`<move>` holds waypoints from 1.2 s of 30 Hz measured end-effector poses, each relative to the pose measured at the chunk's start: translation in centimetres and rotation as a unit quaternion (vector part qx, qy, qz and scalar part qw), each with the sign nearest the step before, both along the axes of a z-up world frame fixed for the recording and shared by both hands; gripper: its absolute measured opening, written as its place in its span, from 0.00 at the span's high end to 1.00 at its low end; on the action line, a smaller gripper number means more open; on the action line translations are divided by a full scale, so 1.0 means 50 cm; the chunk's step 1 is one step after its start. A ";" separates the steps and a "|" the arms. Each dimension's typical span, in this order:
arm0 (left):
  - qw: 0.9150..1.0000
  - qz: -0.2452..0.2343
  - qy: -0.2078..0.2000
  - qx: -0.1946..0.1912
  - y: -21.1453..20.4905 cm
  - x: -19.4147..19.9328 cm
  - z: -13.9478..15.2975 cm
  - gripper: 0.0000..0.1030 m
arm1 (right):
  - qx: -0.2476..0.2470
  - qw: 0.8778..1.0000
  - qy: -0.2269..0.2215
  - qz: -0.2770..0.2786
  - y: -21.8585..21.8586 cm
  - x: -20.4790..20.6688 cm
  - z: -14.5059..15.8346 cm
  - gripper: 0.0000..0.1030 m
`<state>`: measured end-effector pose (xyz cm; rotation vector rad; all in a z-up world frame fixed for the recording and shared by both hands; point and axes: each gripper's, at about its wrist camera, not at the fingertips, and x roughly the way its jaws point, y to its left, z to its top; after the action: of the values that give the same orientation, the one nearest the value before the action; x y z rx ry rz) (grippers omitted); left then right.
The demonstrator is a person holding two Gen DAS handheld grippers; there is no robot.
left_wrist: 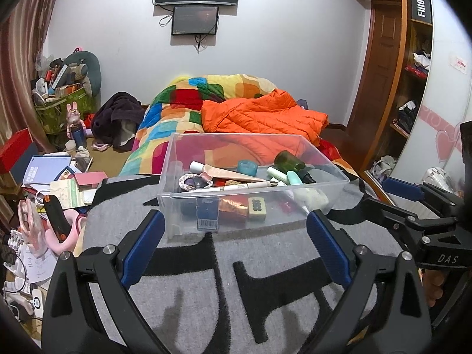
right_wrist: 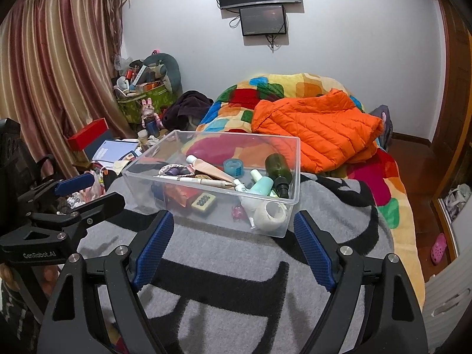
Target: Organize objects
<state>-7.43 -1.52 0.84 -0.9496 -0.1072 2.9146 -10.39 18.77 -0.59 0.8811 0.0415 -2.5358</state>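
Seemingly the sorting is largely done: the clear plastic bin (left_wrist: 253,188), full of bottles, tubes and tape, sits on the grey-and-black blanket (left_wrist: 236,280) on the bed, just beyond the spread, empty left claw (left_wrist: 234,230) and right claw (right_wrist: 233,236).

The storage bin (left_wrist: 253,159) sits on the blanket (left_wrist: 224,289), directly ahead of the left gripper (left_wrist: 236,230) and ahead of the right gripper (right_wrist: 233,230). Neither gripper touches it. Inside the bin: a bottle (right_wrist: 278,171) at the far right, a tape roll (right_wrist: 233,167) just left of it, a mahjong tile (right_wrist: 203,202) near the front wall. A jacket (left_wrist: 262,115) lies on the quilt (left_wrist: 177,109) behind the bin. Books (left_wrist: 44,169) lie well to the left.
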 end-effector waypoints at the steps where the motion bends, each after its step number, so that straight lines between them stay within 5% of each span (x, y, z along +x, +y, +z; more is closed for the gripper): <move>1: 1.000 0.000 0.000 0.000 0.000 0.000 0.000 0.05 | 0.000 1.000 0.000 0.000 0.000 0.000 0.000 0.21; 36: 1.000 -0.001 -0.003 0.006 0.008 0.001 -0.005 0.05 | -0.003 1.000 -0.002 -0.002 0.001 -0.004 0.003 0.21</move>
<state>-7.38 -1.12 0.60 -0.9563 -0.1238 2.9062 -10.58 18.80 -0.45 0.8838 0.0300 -2.5375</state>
